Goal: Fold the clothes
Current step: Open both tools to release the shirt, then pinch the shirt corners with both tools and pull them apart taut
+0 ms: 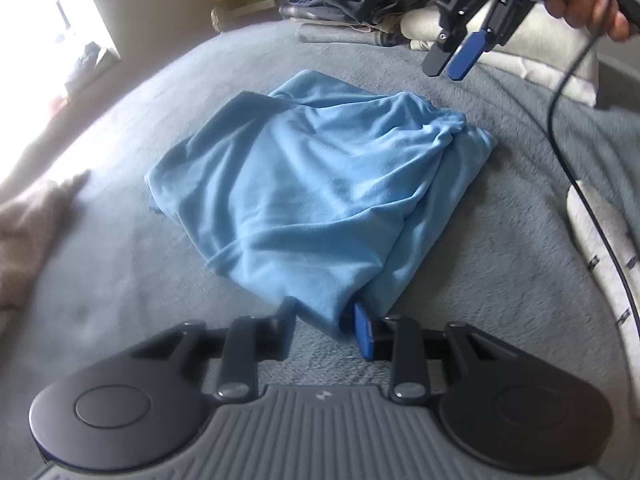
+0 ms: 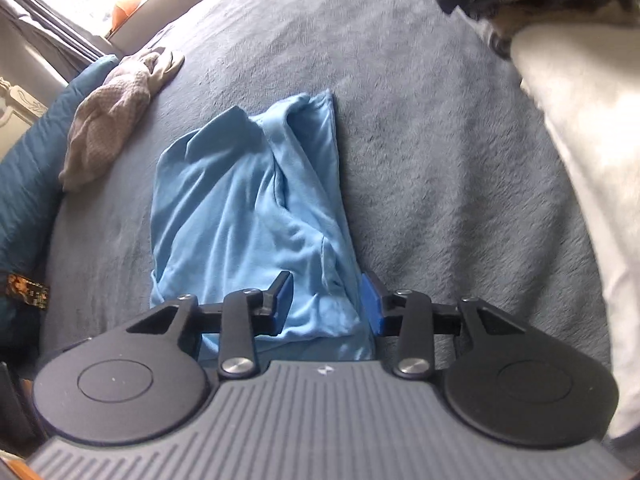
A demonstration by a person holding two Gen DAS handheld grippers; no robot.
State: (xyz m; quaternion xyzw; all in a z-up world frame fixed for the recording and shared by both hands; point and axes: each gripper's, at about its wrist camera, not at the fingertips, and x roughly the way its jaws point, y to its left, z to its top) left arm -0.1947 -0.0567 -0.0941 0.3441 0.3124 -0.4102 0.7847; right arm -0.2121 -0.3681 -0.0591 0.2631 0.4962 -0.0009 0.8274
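In the left wrist view, the light blue garment (image 1: 312,184) lies rumpled and partly folded in the middle of the grey bed (image 1: 160,120). Its near corner is pinched between the fingers of the left gripper (image 1: 324,328) at the bottom of the frame. At upper right a hand (image 1: 588,4) holds the right gripper (image 1: 446,66) in the air, jaws slightly parted and empty, near a pile of folded clothes (image 1: 352,0).

In the right wrist view, the garment shows between the right gripper's parted fingers, centre frame. A beige cloth (image 2: 112,120) lies at upper left.
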